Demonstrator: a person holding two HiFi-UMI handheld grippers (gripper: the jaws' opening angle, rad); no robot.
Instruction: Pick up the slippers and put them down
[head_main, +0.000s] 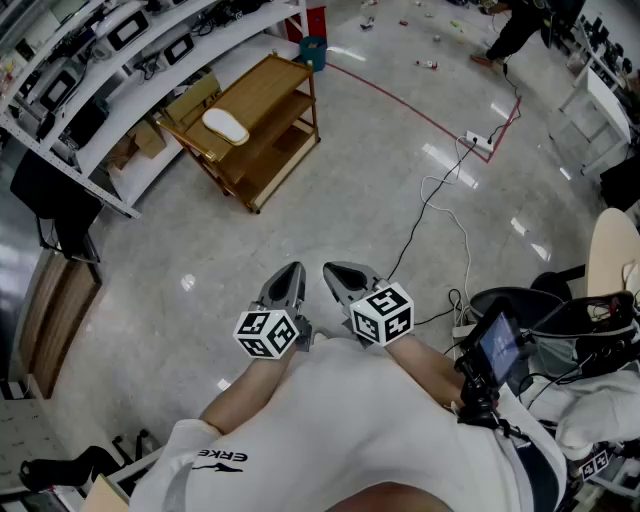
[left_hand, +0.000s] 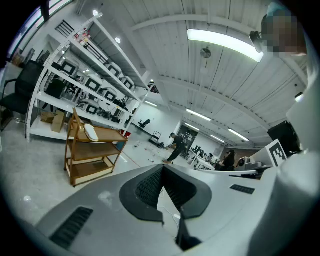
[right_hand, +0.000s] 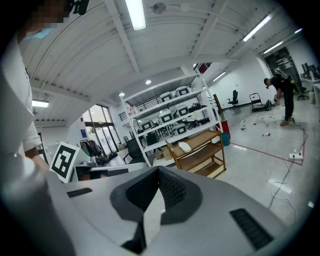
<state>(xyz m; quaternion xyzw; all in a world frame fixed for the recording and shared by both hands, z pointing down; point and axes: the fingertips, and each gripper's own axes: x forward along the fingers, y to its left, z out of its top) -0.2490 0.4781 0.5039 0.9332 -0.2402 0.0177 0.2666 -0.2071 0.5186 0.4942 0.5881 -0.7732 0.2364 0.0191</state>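
White and flat, the soft slipper (head_main: 225, 127) lies on the top shelf of the three-shelf wooden cart (head_main: 288, 72), well apart from me. My left gripper (head_main: 291, 276) and right gripper (head_main: 344, 276) are both closed and empty; arriving like that, I would likely shove it off.

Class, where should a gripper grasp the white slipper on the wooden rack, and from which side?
Probably pinch the slipper across its narrow width, from above: it lies flat and long on the top shelf of the rack, with nothing over it.
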